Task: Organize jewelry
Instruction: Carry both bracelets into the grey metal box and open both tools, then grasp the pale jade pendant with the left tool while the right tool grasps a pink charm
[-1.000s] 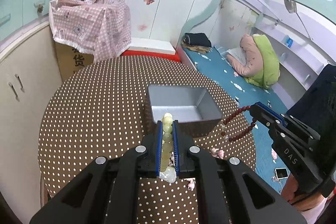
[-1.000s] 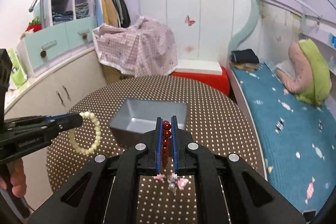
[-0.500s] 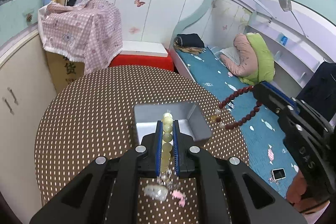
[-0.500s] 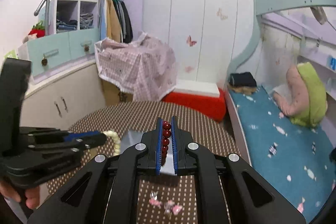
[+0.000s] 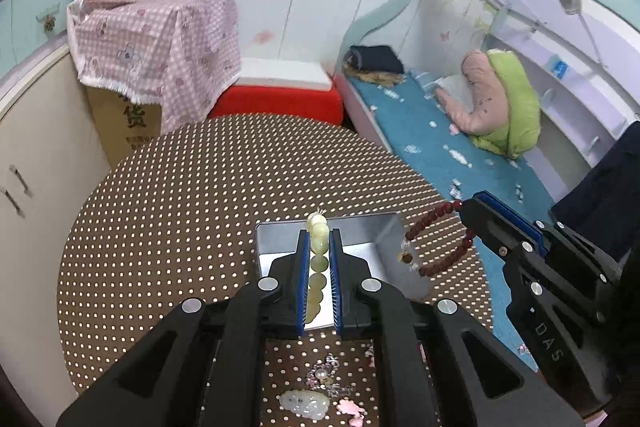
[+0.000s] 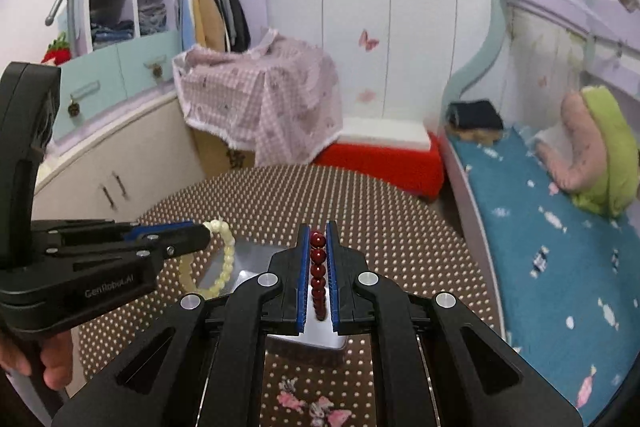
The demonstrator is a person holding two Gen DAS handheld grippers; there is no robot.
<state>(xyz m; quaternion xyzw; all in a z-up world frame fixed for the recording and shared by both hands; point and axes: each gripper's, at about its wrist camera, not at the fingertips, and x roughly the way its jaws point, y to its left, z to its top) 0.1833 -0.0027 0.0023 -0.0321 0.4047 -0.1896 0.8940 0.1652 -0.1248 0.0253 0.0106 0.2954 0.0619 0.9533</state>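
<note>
My left gripper point(image 5: 319, 233) is shut on a pale green bead bracelet point(image 5: 318, 259) and hangs over the grey metal box point(image 5: 380, 239) on the round dotted table point(image 5: 180, 207). My right gripper point(image 6: 319, 231) is shut on a dark red bead bracelet point(image 6: 318, 267), also above the grey box point(image 6: 248, 259). From the left wrist view the red bracelet point(image 5: 434, 247) dangles as a loop over the box's right side. Seen from the right wrist, the pale bracelet point(image 6: 224, 259) hangs as a loop over the box's left part.
Loose trinkets lie on the table near its front edge: a pale jade pendant point(image 5: 305, 403), pink hair clips point(image 5: 350, 407) and pink bows point(image 6: 312, 403). A bed point(image 5: 452, 147) runs along the right, cupboards point(image 6: 120, 167) along the left. A red stool point(image 5: 276, 103) stands behind the table.
Both grippers have moved forward with their bracelets, from in front of and beside the box to over it. The loose trinkets now lie further behind the fingers.
</note>
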